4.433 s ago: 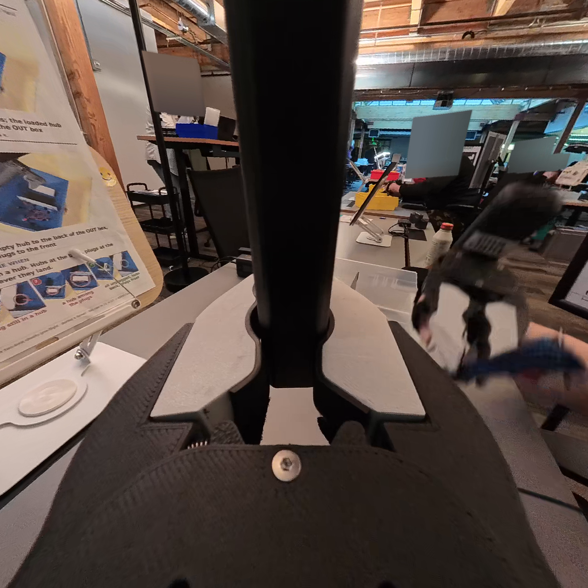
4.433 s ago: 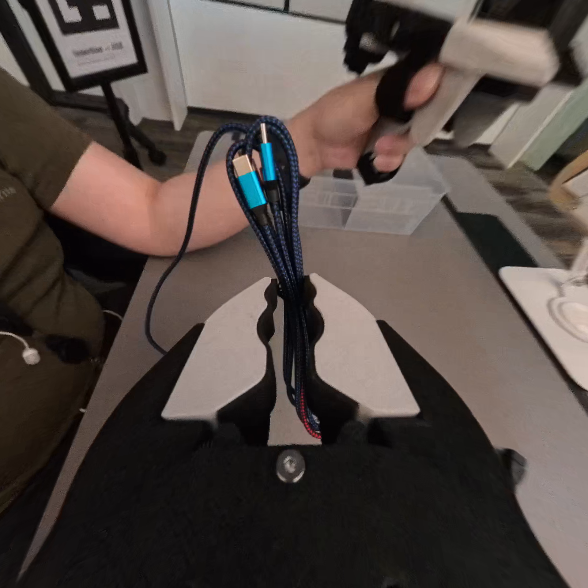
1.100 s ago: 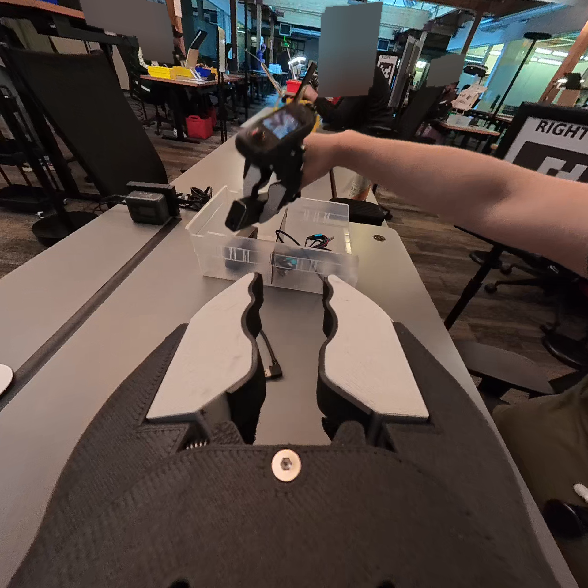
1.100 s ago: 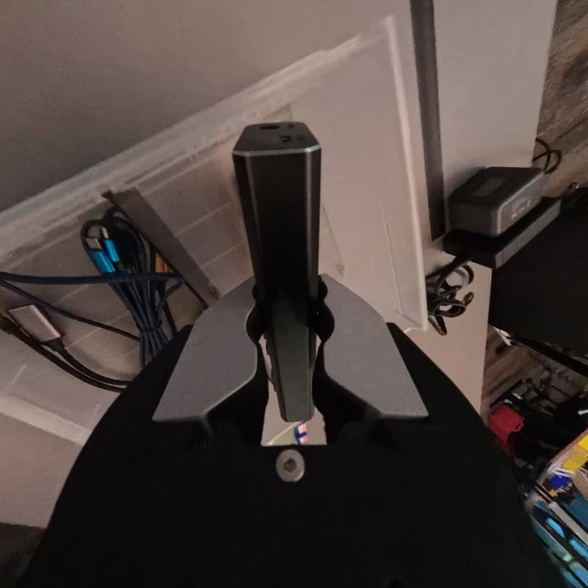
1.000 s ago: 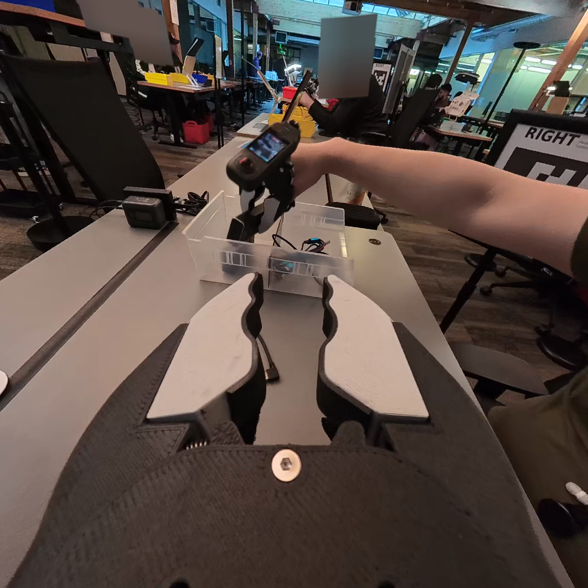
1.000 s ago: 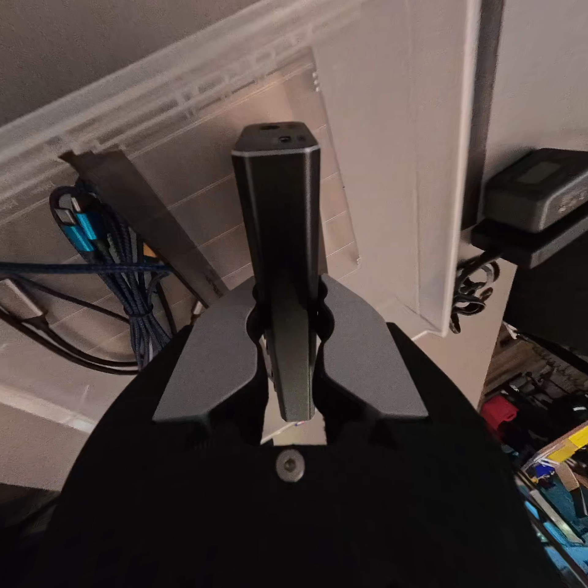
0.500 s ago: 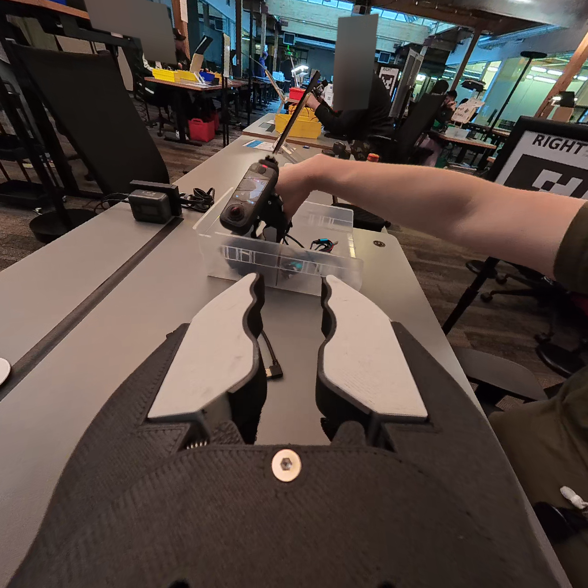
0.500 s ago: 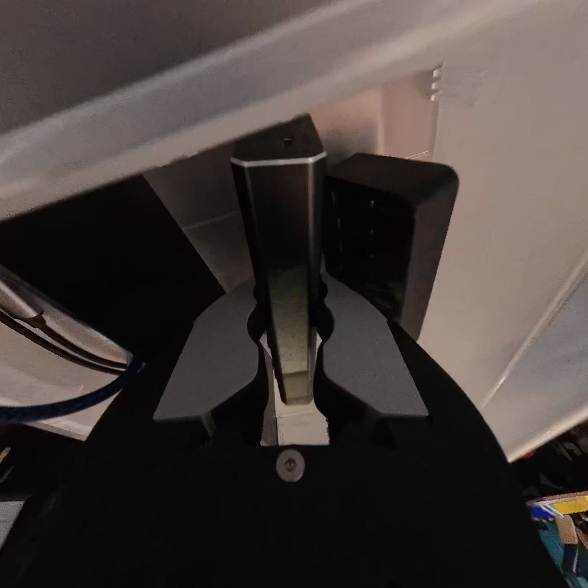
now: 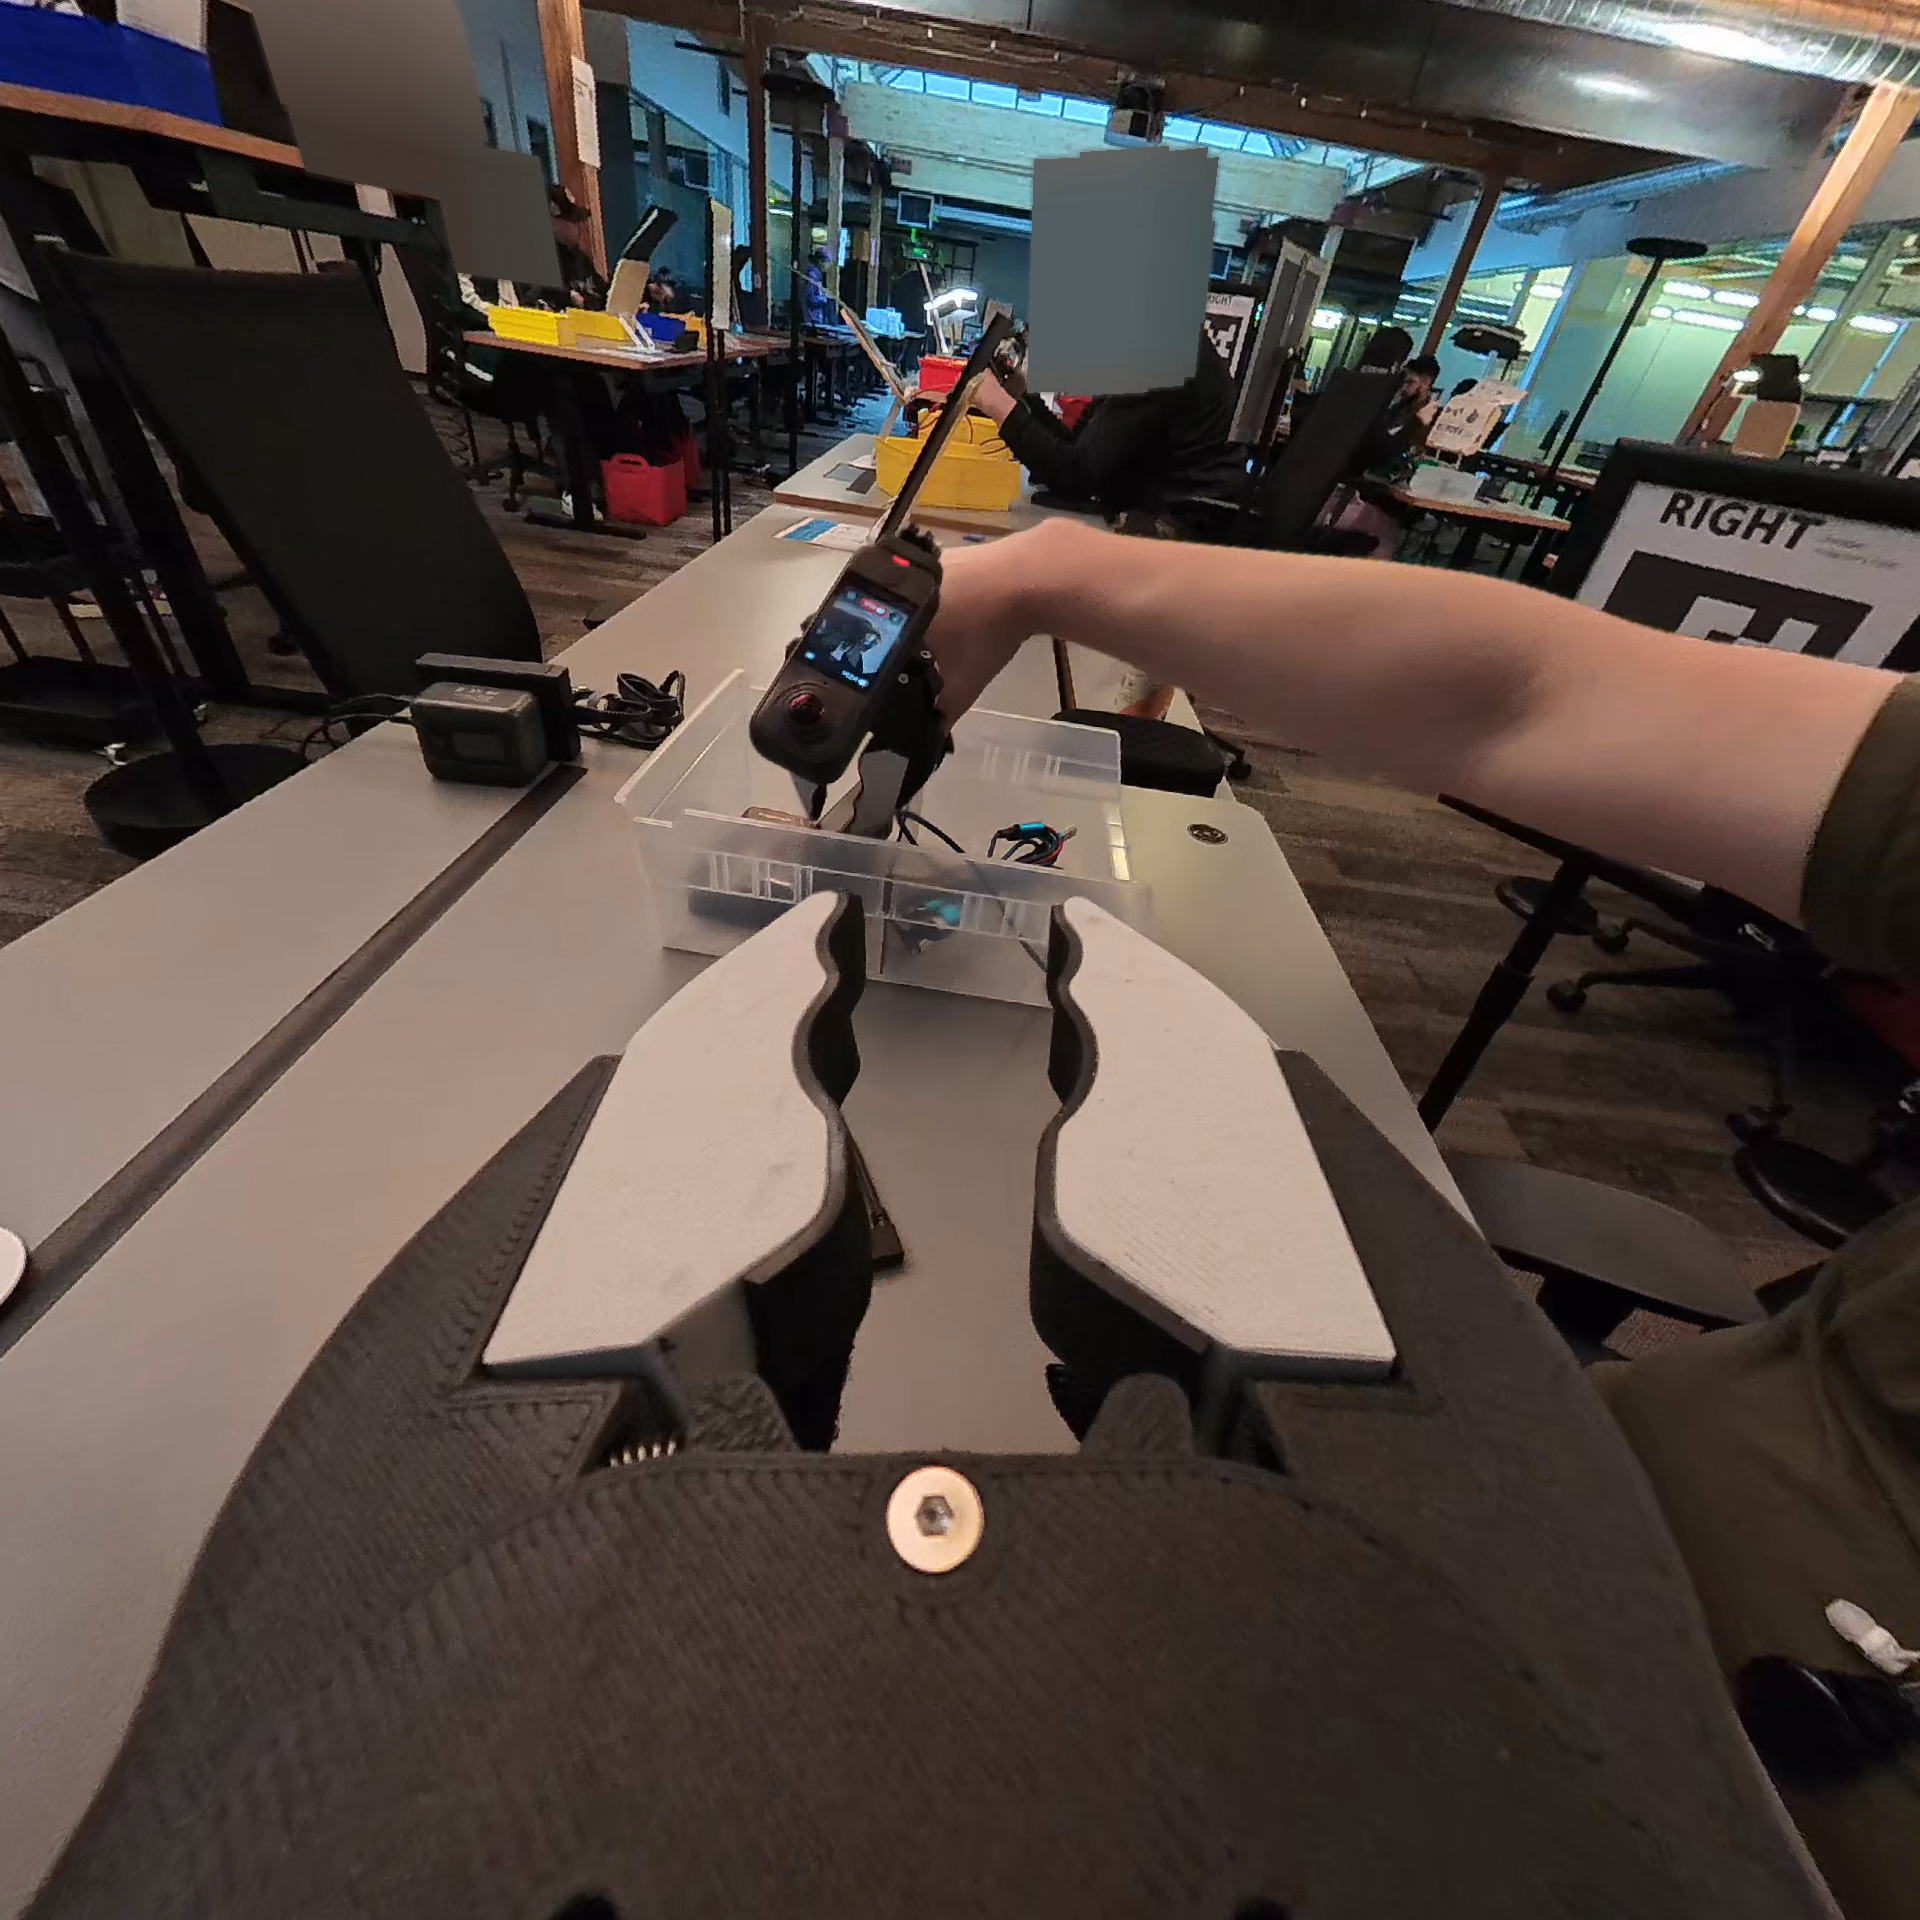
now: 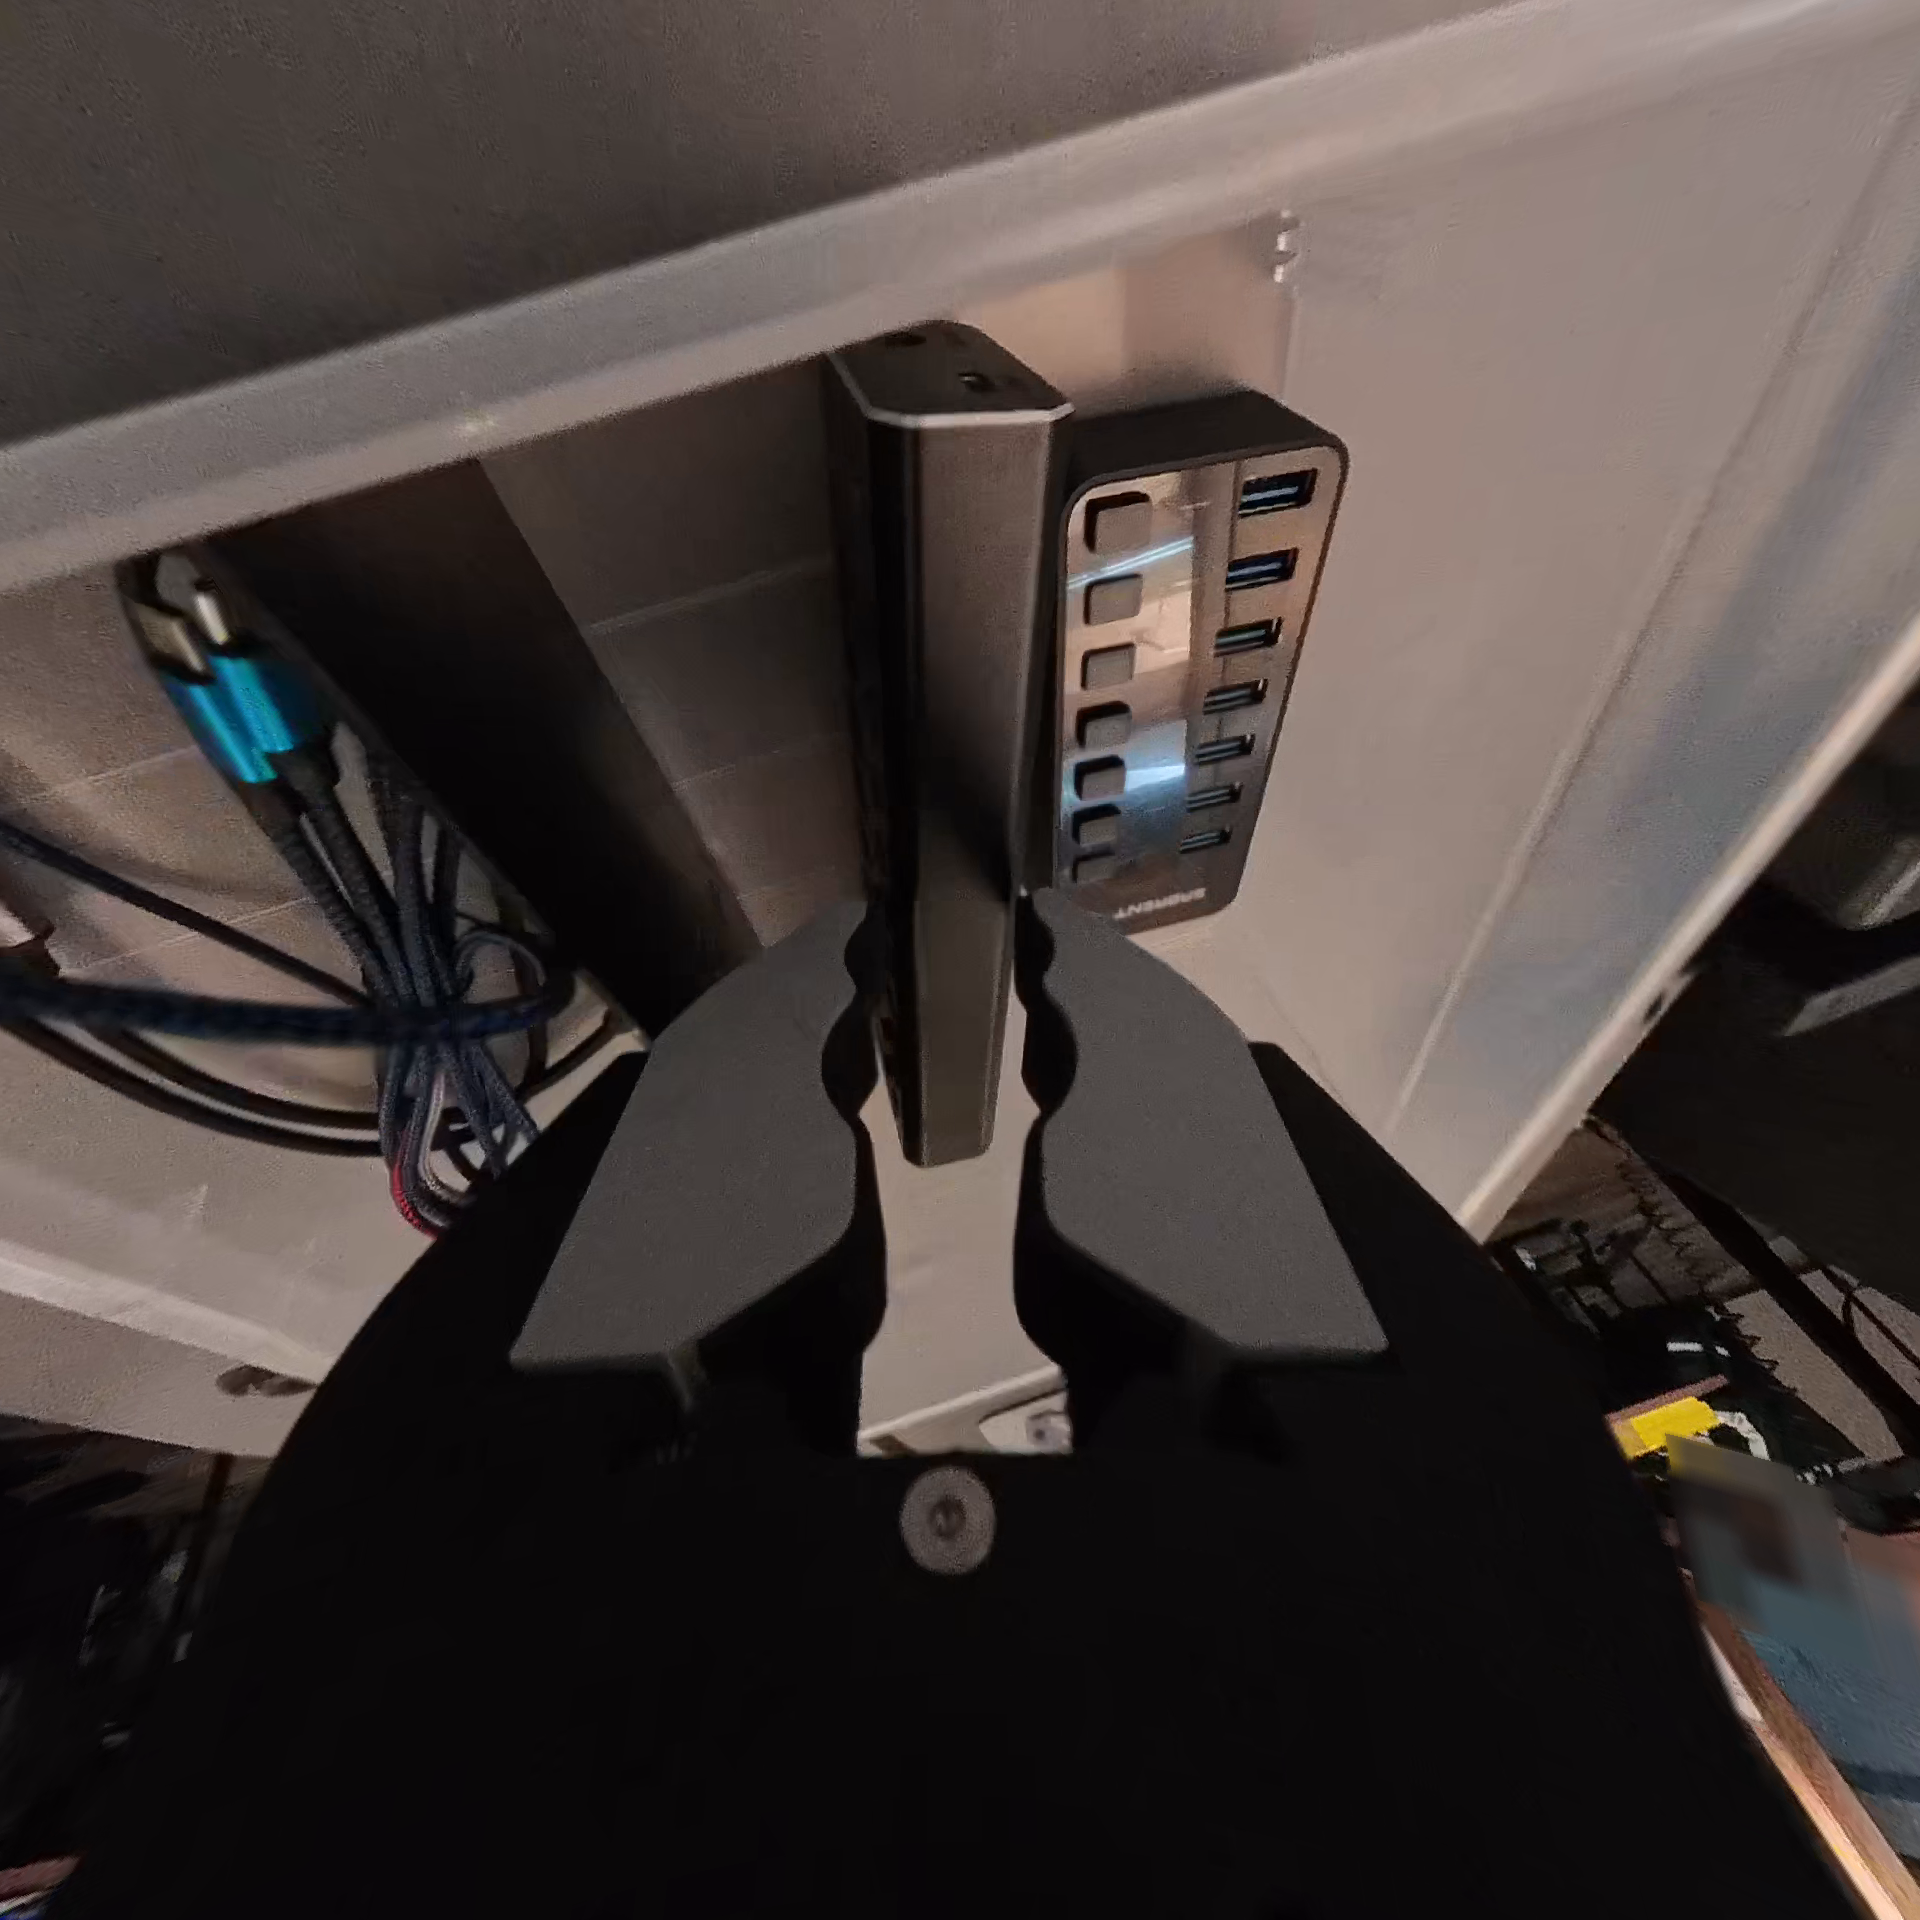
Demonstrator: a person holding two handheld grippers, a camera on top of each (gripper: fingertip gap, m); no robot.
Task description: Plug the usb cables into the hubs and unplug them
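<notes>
Lowering slim hub into clear bin — right jaws parted, barely gripping; could tip onto flat hub. Left jaws wide, empty.

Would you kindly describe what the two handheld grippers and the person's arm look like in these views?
Both the left gripper and the right gripper have pale grey fingers with wavy black inner pads on a ribbed black body bearing a silver screw. A small camera with a lit screen tops the right one. The arm wears an olive short sleeve.
</notes>
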